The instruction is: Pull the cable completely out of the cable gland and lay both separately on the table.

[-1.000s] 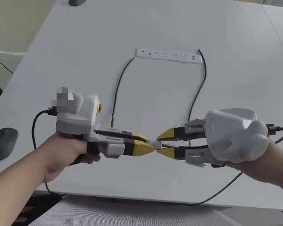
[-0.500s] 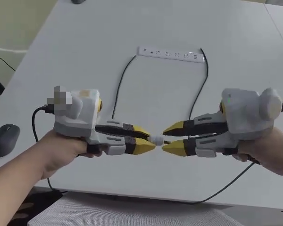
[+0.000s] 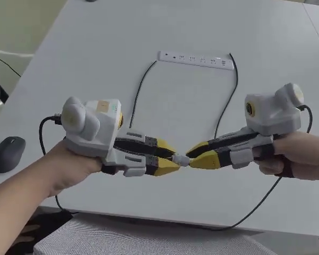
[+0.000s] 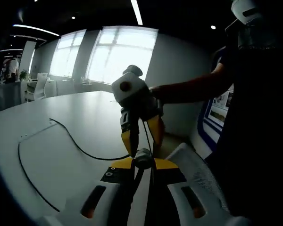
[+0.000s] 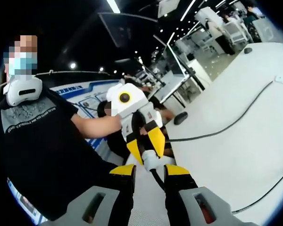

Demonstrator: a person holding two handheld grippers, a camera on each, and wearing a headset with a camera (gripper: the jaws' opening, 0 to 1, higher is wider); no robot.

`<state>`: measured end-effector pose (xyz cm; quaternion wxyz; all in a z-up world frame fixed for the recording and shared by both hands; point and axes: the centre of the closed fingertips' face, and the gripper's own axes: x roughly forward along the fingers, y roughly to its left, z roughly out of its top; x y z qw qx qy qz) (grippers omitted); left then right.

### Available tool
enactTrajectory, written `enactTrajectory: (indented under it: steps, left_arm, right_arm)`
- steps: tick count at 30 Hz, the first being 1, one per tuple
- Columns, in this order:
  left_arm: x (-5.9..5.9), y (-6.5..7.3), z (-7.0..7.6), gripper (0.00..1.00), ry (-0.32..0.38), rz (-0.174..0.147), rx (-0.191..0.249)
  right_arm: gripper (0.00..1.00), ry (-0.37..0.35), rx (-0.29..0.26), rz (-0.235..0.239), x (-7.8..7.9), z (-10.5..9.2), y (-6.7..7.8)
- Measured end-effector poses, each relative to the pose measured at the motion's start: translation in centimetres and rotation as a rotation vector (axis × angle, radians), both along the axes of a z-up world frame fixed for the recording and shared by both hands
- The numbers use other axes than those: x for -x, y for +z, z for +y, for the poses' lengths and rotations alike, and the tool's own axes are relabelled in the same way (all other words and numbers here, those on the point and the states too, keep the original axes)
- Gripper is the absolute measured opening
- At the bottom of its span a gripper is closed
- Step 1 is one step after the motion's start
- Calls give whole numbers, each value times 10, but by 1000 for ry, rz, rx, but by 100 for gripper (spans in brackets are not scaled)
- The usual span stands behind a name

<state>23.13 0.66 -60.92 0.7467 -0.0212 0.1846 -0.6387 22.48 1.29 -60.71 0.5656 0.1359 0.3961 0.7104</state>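
Anchor: left gripper [image 3: 175, 159] clamping the pale plastic cable gland [image 4: 142, 157]. The right gripper [image 3: 190, 158] narrowly straddles the thin black cable [image 5: 156, 178]; its grip I cannot tell.

White bench [image 3: 95, 53] carried a white power strip [image 3: 196, 59], trailing black cables [image 3: 136, 98] and a grey computer mouse [image 3: 8, 154] near its edge.
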Motion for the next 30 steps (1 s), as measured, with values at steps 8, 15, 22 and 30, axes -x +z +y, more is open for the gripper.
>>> enactTrajectory:
  steps: [8,15,22,30]
  left_arm:
    - [-3,0,-1,15,10,37,5]
    - [-6,-2,1,14,28,104,18]
    - [-7,-3,4,14,29,168,41]
    - [-5,-6,2,14,21,255,86]
  right_arm:
    - [10,6,-18,-27,2,4,-1]
    - [8,-12,-34,-155,-3,6,-1]
    - [7,51,36,-563,-1,8,-2]
    - [7,151,184,-934,-2,5,-11]
